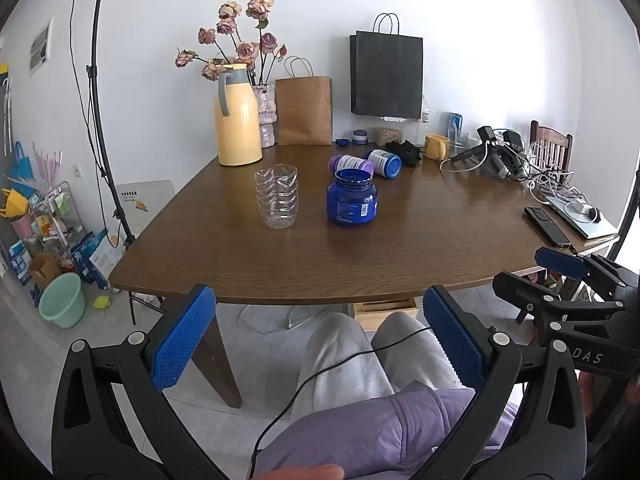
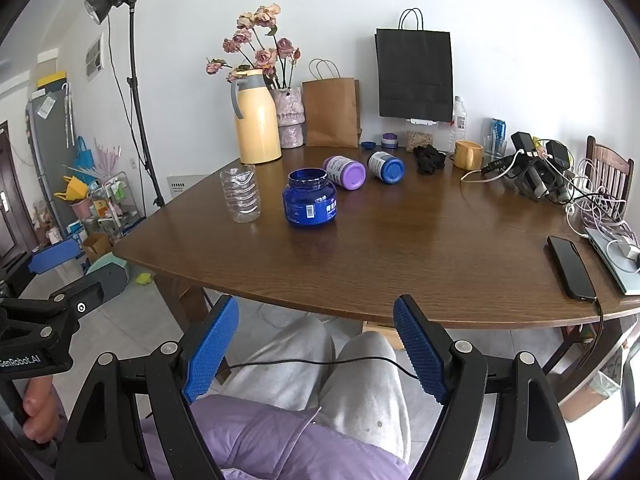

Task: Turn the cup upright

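A clear ribbed plastic cup point(image 1: 277, 196) is standing on the wooden table point(image 1: 400, 248) with its open mouth facing up, just left of a lidless blue jar point(image 1: 352, 197) and in front of a yellow thermos jug point(image 1: 237, 116). Behind the jar, a purple-capped bottle point(image 1: 350, 165) and a blue-capped bottle point(image 1: 383, 162) are lying on their sides, near each other. Both tools are hovering off the near edge of the table, above the person's lap (grey trousers and a lilac jacket are filling the lower part of each view), well apart from the cup. The left gripper point(image 1: 320, 340) is gaping wide, its blue pads point(image 1: 182, 340) holding nothing; the right gripper point(image 2: 316, 352) is spread just as wide and is likewise gripping nothing. At the table's right side a black phone point(image 2: 570, 266) is lying flat beside a tangle of white cables point(image 2: 600, 208).
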Motion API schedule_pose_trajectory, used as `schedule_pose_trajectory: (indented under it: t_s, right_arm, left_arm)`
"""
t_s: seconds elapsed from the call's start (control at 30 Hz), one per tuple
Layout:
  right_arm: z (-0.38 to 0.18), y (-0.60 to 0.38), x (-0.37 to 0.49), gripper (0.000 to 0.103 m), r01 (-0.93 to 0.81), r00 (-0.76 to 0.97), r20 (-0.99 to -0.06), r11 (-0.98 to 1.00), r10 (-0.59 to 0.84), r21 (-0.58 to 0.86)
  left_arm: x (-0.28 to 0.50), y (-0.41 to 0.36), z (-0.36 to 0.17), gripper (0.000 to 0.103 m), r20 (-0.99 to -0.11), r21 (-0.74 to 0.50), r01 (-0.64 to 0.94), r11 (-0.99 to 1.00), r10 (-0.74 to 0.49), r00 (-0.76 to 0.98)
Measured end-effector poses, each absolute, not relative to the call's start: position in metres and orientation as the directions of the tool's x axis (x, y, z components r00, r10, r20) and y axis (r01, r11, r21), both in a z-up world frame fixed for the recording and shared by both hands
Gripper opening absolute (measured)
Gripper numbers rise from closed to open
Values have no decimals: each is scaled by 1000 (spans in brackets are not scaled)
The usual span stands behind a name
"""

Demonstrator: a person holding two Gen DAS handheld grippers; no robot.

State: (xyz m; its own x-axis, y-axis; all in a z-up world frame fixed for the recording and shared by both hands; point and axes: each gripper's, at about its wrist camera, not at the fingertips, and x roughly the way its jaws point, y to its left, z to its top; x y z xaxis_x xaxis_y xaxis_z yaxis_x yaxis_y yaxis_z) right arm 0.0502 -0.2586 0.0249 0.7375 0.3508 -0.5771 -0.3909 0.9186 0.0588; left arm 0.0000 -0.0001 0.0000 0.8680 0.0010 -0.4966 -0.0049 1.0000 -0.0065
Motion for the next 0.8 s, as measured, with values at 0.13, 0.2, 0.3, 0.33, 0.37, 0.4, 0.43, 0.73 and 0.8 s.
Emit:
schedule_pose_trajectory:
  t_s: [0.13,0.2,0.3,0.33,0.37,0.4,0.43,0.73,0.8]
  right_arm:
    - [25,-258,50,83,-391,737,-578,918,351,59]
    - [25,-258,50,83,-390,737,-578,919,350,59]
    - [25,-259,51,83,-389,737,-578,919,350,61]
    - [26,-258,49,83,-391,739,-576,919,350,56]
    - [26,-258,49,83,-391,739,-576,919,350,56]
    - [26,-258,49,83,-391,738,-577,919,349,56]
    - [25,-258,50,83,-391,738,-577,919,349,55]
    - [25,-259,51,83,-391,738,-577,919,350,57]
    - [24,-259,51,83,-391,738,-577,919,350,57]
  left_arm:
    - [0,0,0,103,-496,-6,-5,1000,1,868]
    - [0,0,0,103,-497,-7,-4,1000,0,868]
    - [0,0,0,103,-498,-7,-5,1000,0,867]
    - [0,0,0,103,-498,-7,-5,1000,1,867]
    - [0,0,0,103,-499,-8,-6,1000,1,867]
    - [0,0,0,103,-498,-7,-5,1000,1,867]
    - [0,0,0,103,-499,-7,-5,1000,1,867]
    - [0,0,0,103,-499,-8,-6,1000,2,867]
    - [0,0,0,103,-498,-7,-5,1000,1,867]
